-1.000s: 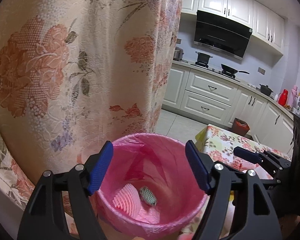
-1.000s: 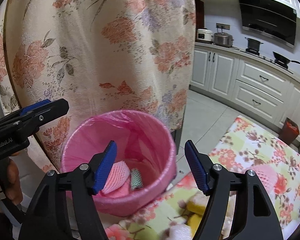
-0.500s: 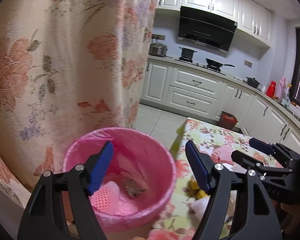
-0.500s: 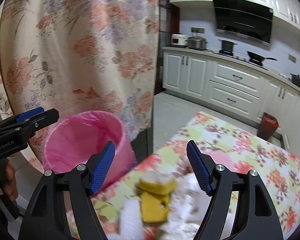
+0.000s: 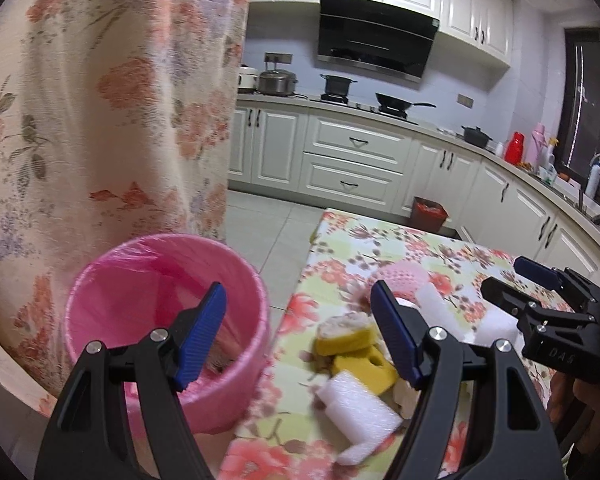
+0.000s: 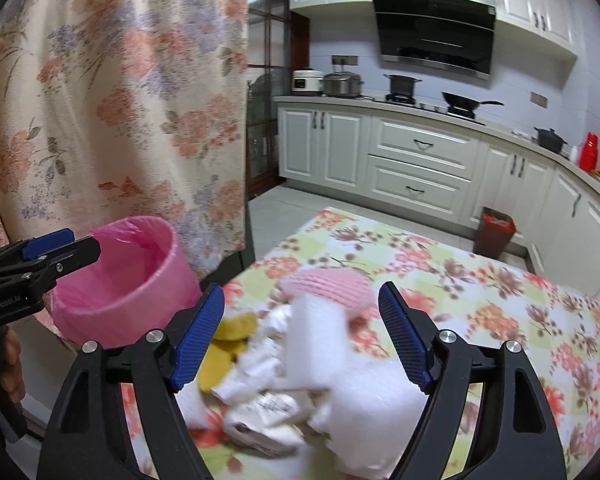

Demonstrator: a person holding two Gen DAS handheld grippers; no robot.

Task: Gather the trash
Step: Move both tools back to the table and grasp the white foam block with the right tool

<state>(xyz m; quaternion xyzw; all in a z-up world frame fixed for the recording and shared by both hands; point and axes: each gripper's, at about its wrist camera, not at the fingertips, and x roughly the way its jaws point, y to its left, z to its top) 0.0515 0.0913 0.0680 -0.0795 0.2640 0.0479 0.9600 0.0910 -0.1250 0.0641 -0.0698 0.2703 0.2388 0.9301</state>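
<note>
The left tool [image 5: 298, 336] hangs spread with nothing between its blue pads, one pad over the pink bin [image 5: 168, 320] and the other over the trash pile on the bench [image 5: 380, 240]. The bin has a pink liner and stands just beside the bench's near corner, in front of a flowered curtain [image 5: 100, 120]; something lies at its bottom, too hidden to name. The trash sits on the flowered cloth near that corner: yellow sponge pieces [image 5: 350, 344], white foam [image 5: 360, 408] and a pink foam net [image 5: 404, 278] farther back, all close together and partly blurred. In the right wrist view the right tool [image 6: 302, 336] hovers above the same heap, its jaws opening and nothing pinched between them; under it lie a white foam block [image 6: 320, 344], crumpled white wrappers [image 6: 268, 408], the yellow pieces at the left and the pink net behind. Each tool shows at the edge of the other's view, the right one with a hand [image 5: 576, 404] below it. Behind stand white cabinets [image 6: 416, 160], a stove with pans, and a small red bin [image 6: 496, 232] on the floor.
</note>
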